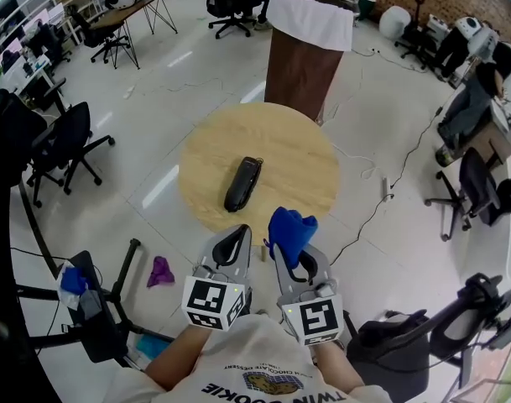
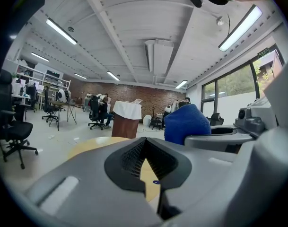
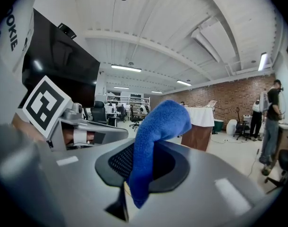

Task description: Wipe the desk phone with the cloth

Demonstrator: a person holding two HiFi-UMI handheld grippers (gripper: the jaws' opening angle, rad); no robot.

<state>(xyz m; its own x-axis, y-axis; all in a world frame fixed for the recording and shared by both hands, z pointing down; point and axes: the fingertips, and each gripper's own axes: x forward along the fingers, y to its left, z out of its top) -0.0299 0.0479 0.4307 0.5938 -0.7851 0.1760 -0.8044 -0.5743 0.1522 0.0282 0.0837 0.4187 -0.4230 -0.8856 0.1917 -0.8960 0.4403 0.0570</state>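
Cloth [image 3: 155, 126] sits pinched in my right gripper [image 1: 290, 257], left gripper [image 1: 231, 240] pressed together, empty; hard rubbing could pull it free or skid the phone [image 1: 242, 183] toward the table's [image 1: 310, 154] edge.

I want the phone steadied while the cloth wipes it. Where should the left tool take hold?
Probably the near end of the desk phone, jaws across its narrow width, coming down from the near edge of the table. It lies flat, long and slim, pointing away; the rest stays free for the cloth. The left tool is shut; open it first.
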